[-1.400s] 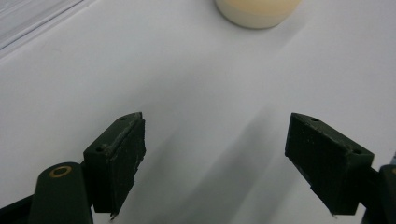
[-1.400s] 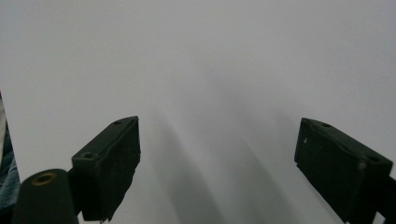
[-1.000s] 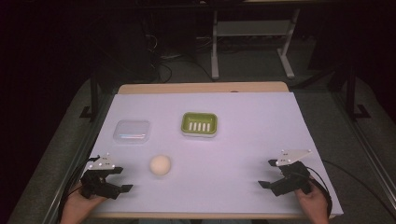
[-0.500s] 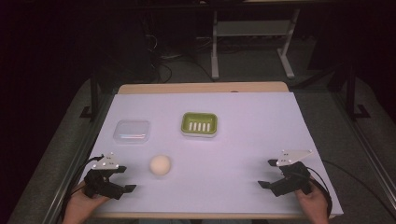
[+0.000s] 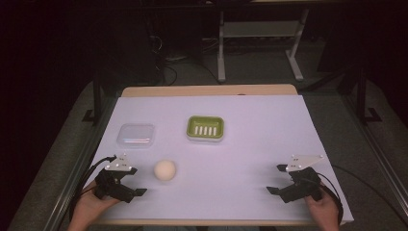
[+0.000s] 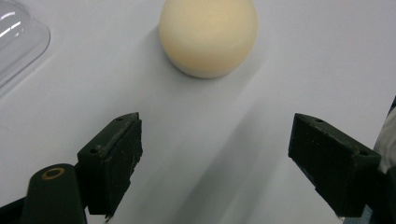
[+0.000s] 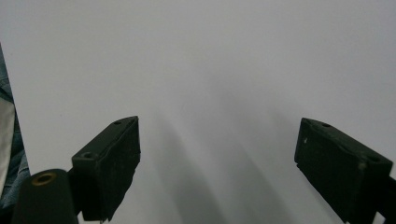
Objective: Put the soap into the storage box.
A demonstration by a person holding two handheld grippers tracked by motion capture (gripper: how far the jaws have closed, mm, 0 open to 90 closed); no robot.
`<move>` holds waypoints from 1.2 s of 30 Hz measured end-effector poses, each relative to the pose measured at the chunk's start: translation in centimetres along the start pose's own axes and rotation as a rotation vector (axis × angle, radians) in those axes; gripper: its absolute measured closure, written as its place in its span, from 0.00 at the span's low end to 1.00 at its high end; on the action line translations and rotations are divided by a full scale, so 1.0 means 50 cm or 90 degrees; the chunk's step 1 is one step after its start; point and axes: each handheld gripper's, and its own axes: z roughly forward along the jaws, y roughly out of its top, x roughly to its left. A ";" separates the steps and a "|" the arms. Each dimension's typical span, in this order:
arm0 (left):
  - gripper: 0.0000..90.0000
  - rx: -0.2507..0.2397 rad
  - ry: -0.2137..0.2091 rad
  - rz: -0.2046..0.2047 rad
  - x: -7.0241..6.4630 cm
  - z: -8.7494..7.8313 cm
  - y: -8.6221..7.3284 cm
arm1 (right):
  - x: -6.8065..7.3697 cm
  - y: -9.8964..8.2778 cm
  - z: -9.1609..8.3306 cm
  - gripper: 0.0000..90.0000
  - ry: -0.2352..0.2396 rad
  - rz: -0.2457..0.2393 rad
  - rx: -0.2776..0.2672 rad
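Since the left gripper (image 5: 126,188) has crept toward the front edge over the last second while the right gripper (image 5: 284,187) has barely shifted, the work in hand looks like a lining-up on the cream ball (image 5: 165,170), which rests on the white table sheet (image 5: 260,139) just beside the left gripper, at about its two o'clock in the high view. In the left gripper view the ball (image 6: 208,35) sits at twelve o'clock, ahead of the jaws and apart from them; the jaws stand wide apart with nothing between, so no grasp has begun. The right gripper's jaws are likewise spread and empty over bare sheet, well apart from the ball at its nine o'clock. The clear lid (image 5: 136,135) lies at the ball's eleven o'clock and the green dish (image 5: 205,128) at its one o'clock; the dish may be a slotted soap tray, though it is too small to be sure. The small retreat probably gives the left jaws room to straddle the ball before closing.
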 end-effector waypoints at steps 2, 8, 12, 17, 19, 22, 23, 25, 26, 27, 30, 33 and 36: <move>0.19 0.002 -0.001 0.003 -0.001 0.003 0.010 | 0.000 0.000 0.001 0.15 0.000 0.000 0.000; 0.19 0.012 -0.005 0.016 -0.003 0.011 0.033 | -0.001 -0.002 0.000 0.15 0.000 0.000 -0.002; 0.19 0.012 -0.003 0.021 -0.004 0.011 0.043 | -0.001 -0.002 0.000 0.15 0.001 0.000 -0.002; 0.19 0.026 -0.002 0.030 -0.002 0.013 0.054 | 0.001 -0.001 0.002 0.15 0.003 -0.002 0.001; 0.19 0.029 0.000 0.032 -0.001 0.015 0.057 | 0.001 -0.001 0.002 0.15 0.004 -0.001 0.002; 0.19 0.038 0.005 0.034 -0.001 0.022 0.063 | 0.000 -0.001 0.001 0.15 0.003 -0.002 0.001; 0.19 0.038 0.008 0.037 -0.002 0.024 0.063 | 0.001 -0.001 0.001 0.15 0.003 0.000 0.002; 0.19 0.040 0.005 0.032 -0.002 0.025 0.064 | 0.001 -0.002 0.001 0.15 0.003 -0.001 0.001; 0.19 0.048 0.003 0.033 -0.002 0.027 0.067 | 0.001 -0.002 0.001 0.15 0.004 -0.003 0.001; 0.19 0.052 0.005 0.037 -0.001 0.028 0.069 | 0.002 -0.001 0.002 0.15 0.004 -0.002 0.001; 0.19 0.055 0.006 0.040 -0.002 0.030 0.075 | 0.003 0.000 0.003 0.15 0.005 -0.005 0.000; 0.19 0.056 0.002 0.039 -0.001 0.033 0.081 | 0.003 0.000 0.003 0.15 0.005 -0.004 0.001; 0.19 0.060 0.000 0.030 0.002 0.039 0.086 | 0.003 0.000 0.002 0.15 0.004 -0.005 -0.001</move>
